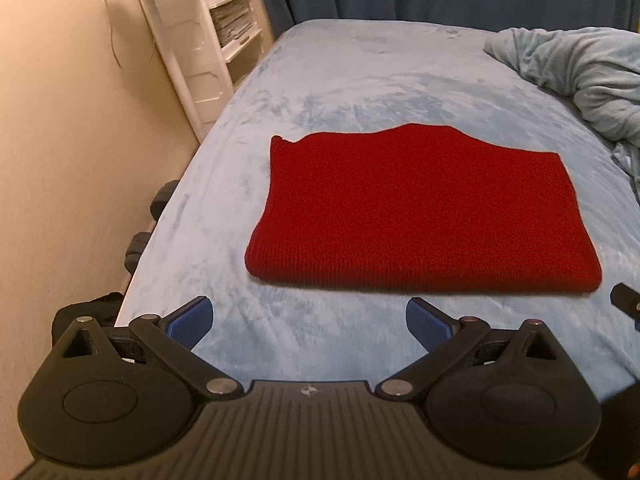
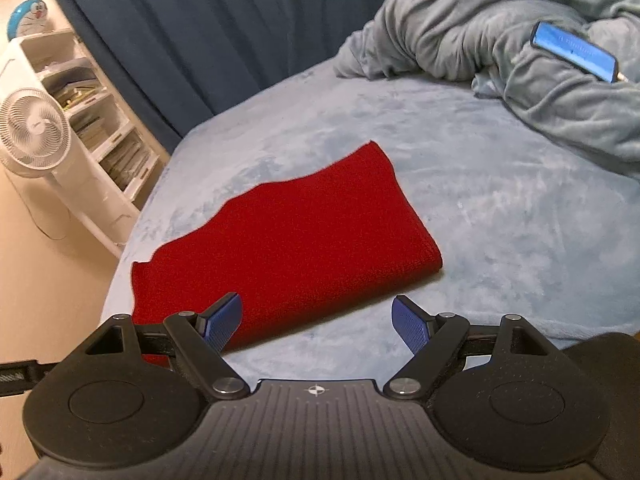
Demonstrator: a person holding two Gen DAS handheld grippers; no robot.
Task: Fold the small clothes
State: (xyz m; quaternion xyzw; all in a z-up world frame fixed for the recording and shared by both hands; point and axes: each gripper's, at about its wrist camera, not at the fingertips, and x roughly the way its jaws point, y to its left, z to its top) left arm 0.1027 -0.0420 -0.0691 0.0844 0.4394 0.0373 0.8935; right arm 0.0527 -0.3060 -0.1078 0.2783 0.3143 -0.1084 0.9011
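Observation:
A red knitted garment (image 1: 420, 216) lies folded into a flat rectangle on the light blue bed (image 1: 360, 88). My left gripper (image 1: 308, 322) hovers open just short of its near folded edge, nothing between the blue pads. In the right wrist view the same red garment (image 2: 288, 240) runs diagonally. My right gripper (image 2: 318, 322) is open above its near edge, with the left pad over the cloth and the right pad over bare bedding. Neither gripper touches the garment. The tip of the right gripper (image 1: 626, 300) shows at the right edge of the left wrist view.
A crumpled grey-blue blanket (image 2: 520, 60) is heaped at the bed's far right, with a lit phone (image 2: 574, 52) on it. A white fan (image 2: 32, 132) and white shelves (image 2: 92, 112) stand left of the bed, dark blue curtains (image 2: 200, 32) behind. Dark objects (image 1: 136, 248) lie beside the bed's left edge.

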